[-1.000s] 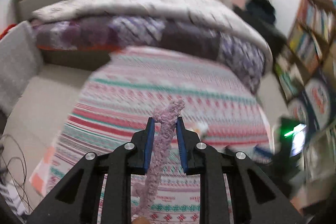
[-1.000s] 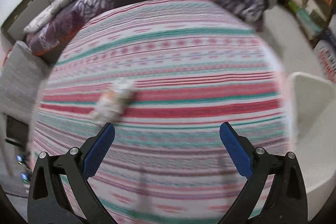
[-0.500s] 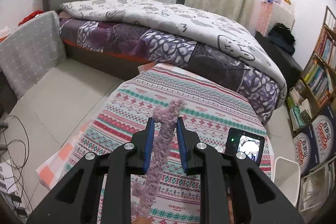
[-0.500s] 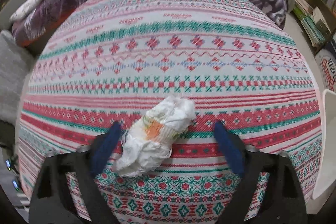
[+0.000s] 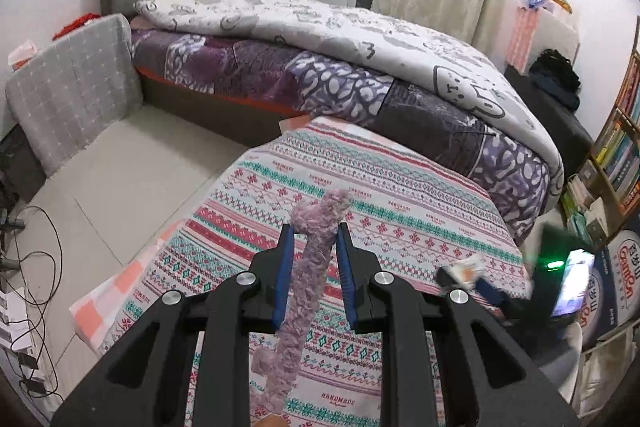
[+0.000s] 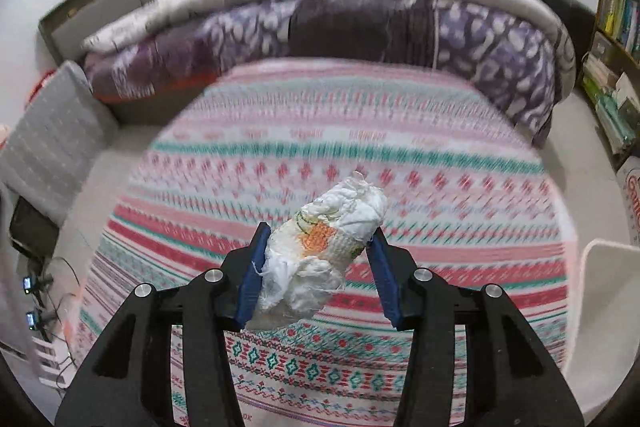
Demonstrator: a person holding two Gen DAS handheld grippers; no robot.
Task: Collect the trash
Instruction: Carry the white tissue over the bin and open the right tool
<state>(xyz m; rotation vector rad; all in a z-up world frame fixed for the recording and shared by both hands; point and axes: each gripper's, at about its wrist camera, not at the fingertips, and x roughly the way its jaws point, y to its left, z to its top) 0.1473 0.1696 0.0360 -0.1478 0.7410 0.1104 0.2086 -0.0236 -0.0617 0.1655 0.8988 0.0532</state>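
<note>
Now right tool (image 6: 318,259) closing on crumpled wad (image 6: 324,251).

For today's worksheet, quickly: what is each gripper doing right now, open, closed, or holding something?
Left gripper: closed on the fuzzy pink strip.
Right gripper: jaws closing on the crumpled white wad, which sits between them, lifted off the patterned mat.
</note>
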